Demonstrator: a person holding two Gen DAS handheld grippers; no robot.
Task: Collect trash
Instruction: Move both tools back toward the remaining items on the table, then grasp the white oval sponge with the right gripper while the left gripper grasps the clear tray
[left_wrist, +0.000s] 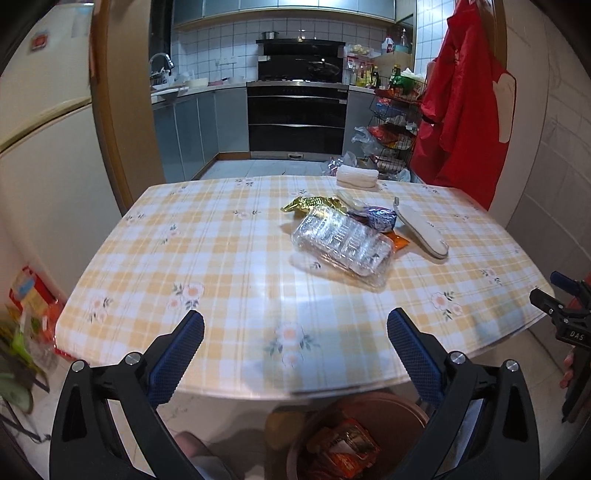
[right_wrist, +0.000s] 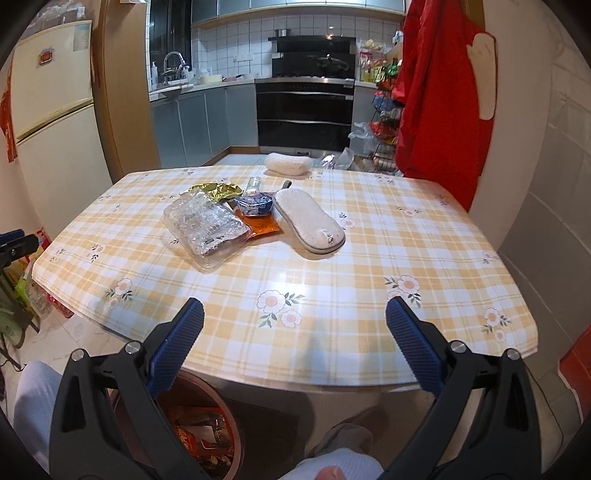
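A clear plastic tray (left_wrist: 341, 249) (right_wrist: 207, 229) lies on the checked table (left_wrist: 221, 258) (right_wrist: 388, 251) with a gold wrapper (left_wrist: 310, 205) (right_wrist: 214, 192), a blue wrapper (left_wrist: 380, 218) (right_wrist: 255, 205) and an orange packet (left_wrist: 400, 242) (right_wrist: 262, 227) behind it. A brown bin (left_wrist: 354, 435) (right_wrist: 199, 424) holding wrappers stands on the floor below the table's near edge. My left gripper (left_wrist: 295, 325) is open and empty over the near edge. My right gripper (right_wrist: 294, 323) is open and empty there too, and shows at the right of the left wrist view (left_wrist: 554, 291).
A white oval pad (left_wrist: 421, 232) (right_wrist: 310, 221) lies right of the trash. A rolled white towel (left_wrist: 356, 177) (right_wrist: 288, 162) sits at the far edge. A red garment (left_wrist: 461, 103) (right_wrist: 439, 96) hangs at the right. A fridge (right_wrist: 51, 110) stands left.
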